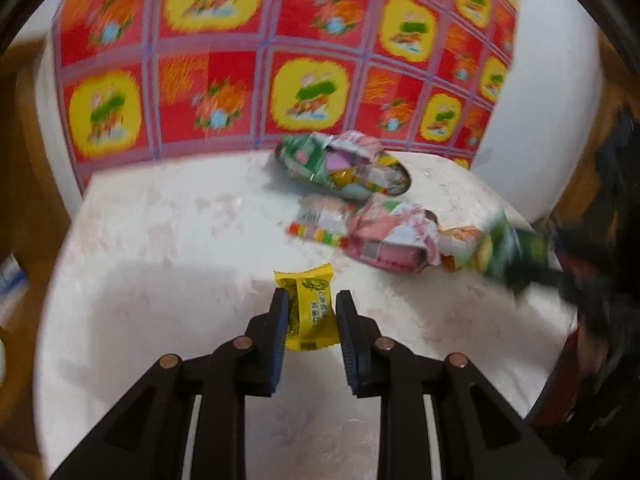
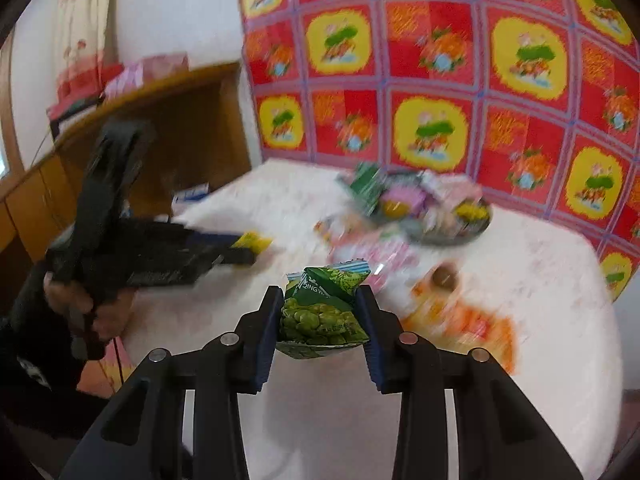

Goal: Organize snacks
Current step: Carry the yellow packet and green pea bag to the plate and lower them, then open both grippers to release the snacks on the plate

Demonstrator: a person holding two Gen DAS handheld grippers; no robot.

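Left gripper (image 1: 312, 312) fingers clamped on yellow candy (image 1: 308, 312), lifted off worktop (image 1: 160, 240). Right gripper (image 2: 318, 312) fingers clamped on green pea packet (image 2: 320, 316). Dish (image 2: 452, 236) already heaped with snacks; pink packet (image 1: 384, 240), orange packets (image 2: 464, 320) left loose. Roughly midway.

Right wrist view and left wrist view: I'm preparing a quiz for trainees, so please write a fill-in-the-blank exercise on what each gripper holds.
The left gripper is shut on a small ____ snack packet.
The right gripper grips a ____ packet of peas.
More wrapped snacks fill the dark dish near the ____ patterned backdrop.

Missing words: yellow; green; red
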